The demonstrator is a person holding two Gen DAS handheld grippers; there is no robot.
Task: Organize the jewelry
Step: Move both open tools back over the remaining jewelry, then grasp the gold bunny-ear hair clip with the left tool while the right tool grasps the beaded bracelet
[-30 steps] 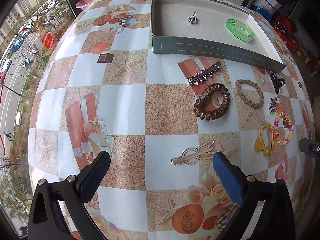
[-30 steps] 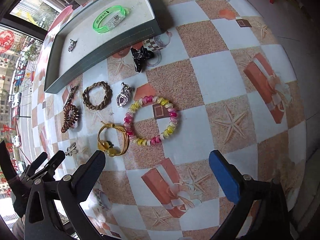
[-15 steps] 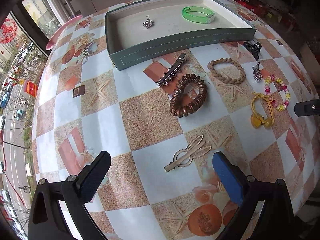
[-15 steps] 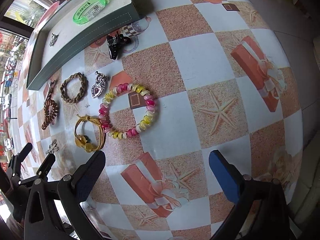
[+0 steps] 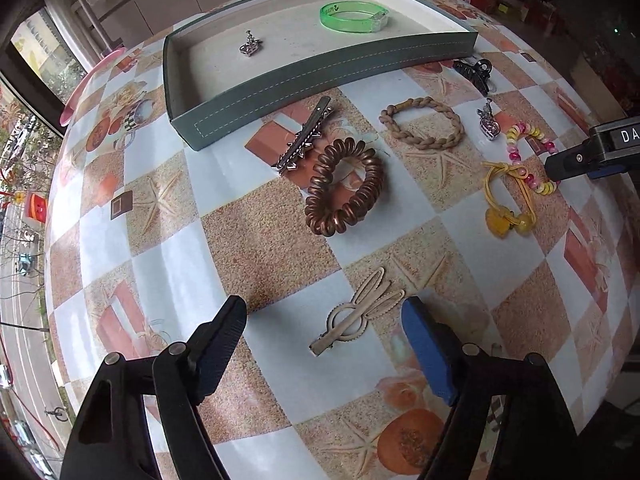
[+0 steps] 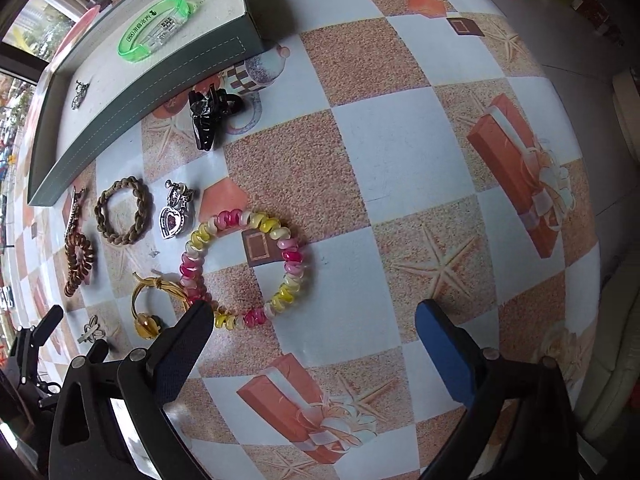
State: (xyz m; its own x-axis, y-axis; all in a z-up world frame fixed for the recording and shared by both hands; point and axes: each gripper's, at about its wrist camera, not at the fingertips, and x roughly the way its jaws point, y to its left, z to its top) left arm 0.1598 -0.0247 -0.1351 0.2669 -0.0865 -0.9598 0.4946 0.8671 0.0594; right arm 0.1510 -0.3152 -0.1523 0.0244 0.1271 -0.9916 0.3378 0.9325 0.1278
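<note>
The left gripper is pointing steeply down at the table, its jaws spread but having just been closing a little; the beige hair clip is lying flat on the cloth between them, with neither pad touching it. The right gripper is pointing straight down, jaws spread wide and holding nothing; its left finger is overlapping the near edge of the pink-and-yellow spiral bracelet in the right wrist view, and contact cannot be confirmed.

The grey tray is sitting at the far side of the table and is holding the green bangle and a small silver charm, well apart from each other.

The following items are lying on the cloth outside the tray:
- silver spiked clip, just beside the tray's front wall
- brown coil hair tie, touching the spiked clip
- braided tan band
- black claw clip, near the tray corner
- silver heart pendant, between the braided band and the spiral bracelet
- yellow elastic tie, touching the spiral bracelet
</note>
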